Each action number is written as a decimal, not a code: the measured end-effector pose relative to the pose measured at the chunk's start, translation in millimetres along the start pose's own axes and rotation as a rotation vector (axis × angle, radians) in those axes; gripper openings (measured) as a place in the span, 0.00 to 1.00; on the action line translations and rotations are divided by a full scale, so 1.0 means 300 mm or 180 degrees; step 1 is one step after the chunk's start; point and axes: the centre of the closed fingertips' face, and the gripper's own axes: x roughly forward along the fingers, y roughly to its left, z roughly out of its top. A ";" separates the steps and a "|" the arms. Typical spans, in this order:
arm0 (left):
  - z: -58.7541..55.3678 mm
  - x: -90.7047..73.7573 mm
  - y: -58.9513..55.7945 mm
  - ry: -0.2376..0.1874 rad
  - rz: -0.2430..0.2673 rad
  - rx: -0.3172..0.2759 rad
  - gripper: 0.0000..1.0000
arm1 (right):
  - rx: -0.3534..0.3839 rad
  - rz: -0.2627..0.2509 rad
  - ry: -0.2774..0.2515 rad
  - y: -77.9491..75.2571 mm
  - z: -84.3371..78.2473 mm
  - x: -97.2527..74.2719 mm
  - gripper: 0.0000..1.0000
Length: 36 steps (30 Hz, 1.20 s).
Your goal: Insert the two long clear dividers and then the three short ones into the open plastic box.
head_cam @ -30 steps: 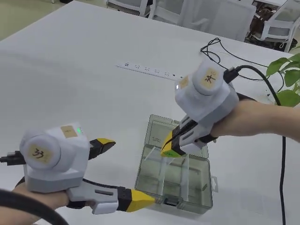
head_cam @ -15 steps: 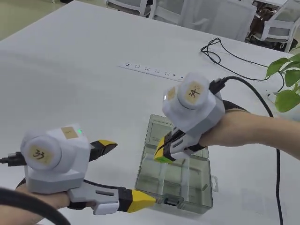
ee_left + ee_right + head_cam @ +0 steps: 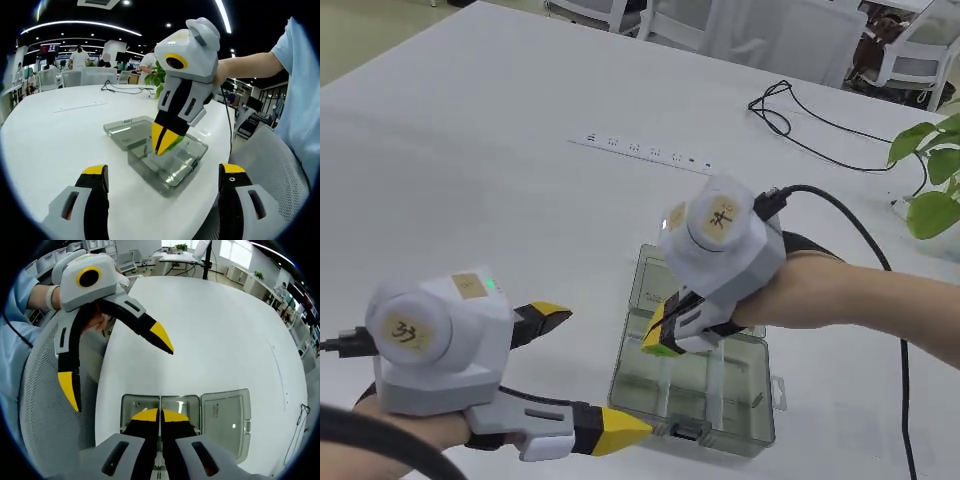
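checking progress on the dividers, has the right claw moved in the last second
Yes. Against the open box, which holds its place in the head view, the right claw has shifted left and lower, over the box's left side.

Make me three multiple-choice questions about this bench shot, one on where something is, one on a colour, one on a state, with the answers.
1. Where is the right gripper?
A. over the power strip
B. over the open plastic box
C. beside the plant

2. What colour are the jaw tips of the left gripper?
A. red
B. blue
C. yellow

3. How do the left gripper's jaws stand?
A. wide open
B. shut
C. clamped on the lid

Answers:
1 B: the head view shows its tips above the box's compartments.
2 C: both tips show yellow.
3 A: a wide gap separates the two tips.
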 end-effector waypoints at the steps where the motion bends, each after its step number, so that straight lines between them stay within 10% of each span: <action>1: 0.000 0.000 0.000 0.0000 -0.0001 0.0005 0.93 | 0.0000 0.0003 0.0015 0.001 -0.003 0.006 0.02; 36: 0.001 0.001 -0.007 0.0017 -0.0044 0.0022 0.91 | 0.0026 0.0059 0.0125 0.006 -0.024 0.050 0.02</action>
